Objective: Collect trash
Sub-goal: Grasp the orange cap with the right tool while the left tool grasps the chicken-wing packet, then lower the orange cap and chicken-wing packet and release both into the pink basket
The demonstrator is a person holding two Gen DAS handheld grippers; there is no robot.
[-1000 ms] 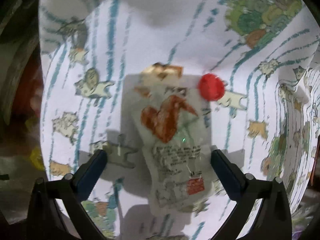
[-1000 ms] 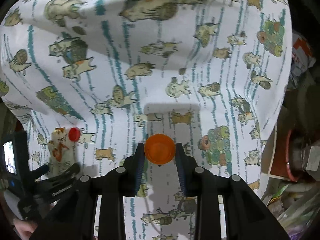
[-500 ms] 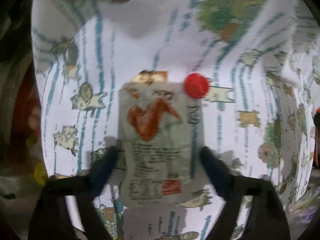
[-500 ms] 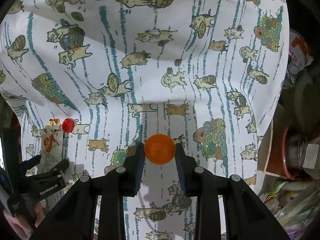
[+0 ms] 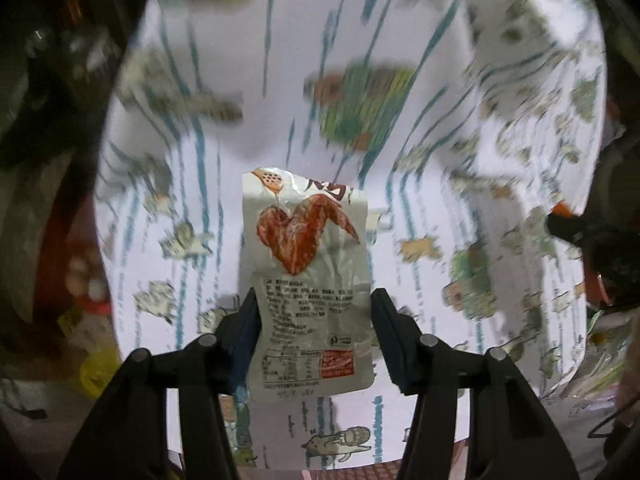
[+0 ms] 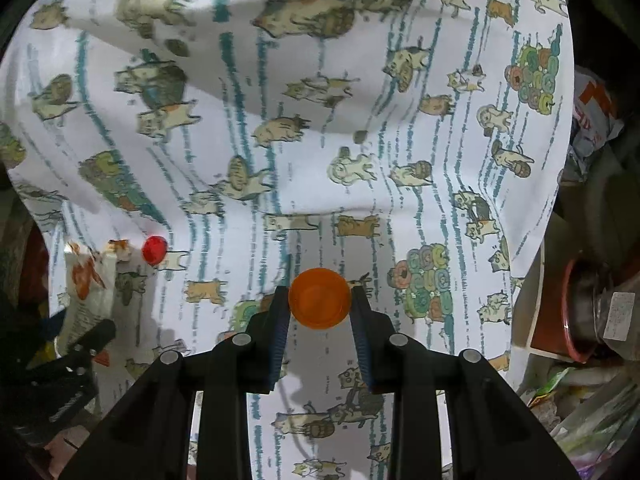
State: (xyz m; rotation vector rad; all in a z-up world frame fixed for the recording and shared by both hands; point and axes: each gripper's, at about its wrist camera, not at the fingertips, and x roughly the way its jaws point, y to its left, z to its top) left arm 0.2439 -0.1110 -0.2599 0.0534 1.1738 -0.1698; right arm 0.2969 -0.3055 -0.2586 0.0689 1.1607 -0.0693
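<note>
Nearest us, our left gripper (image 5: pixel 314 320) has just been closing its jaws and now pinches the snack wrapper (image 5: pixel 308 280) by its side edges, the packet hanging clear above the cat-print tablecloth (image 5: pixel 400 160). Our right gripper (image 6: pixel 320 312) grips the orange bottle cap (image 6: pixel 319 298) tightly between both pads. Farther off, toward the left, a red bottle cap (image 6: pixel 155 249) lies on the cloth.
</note>
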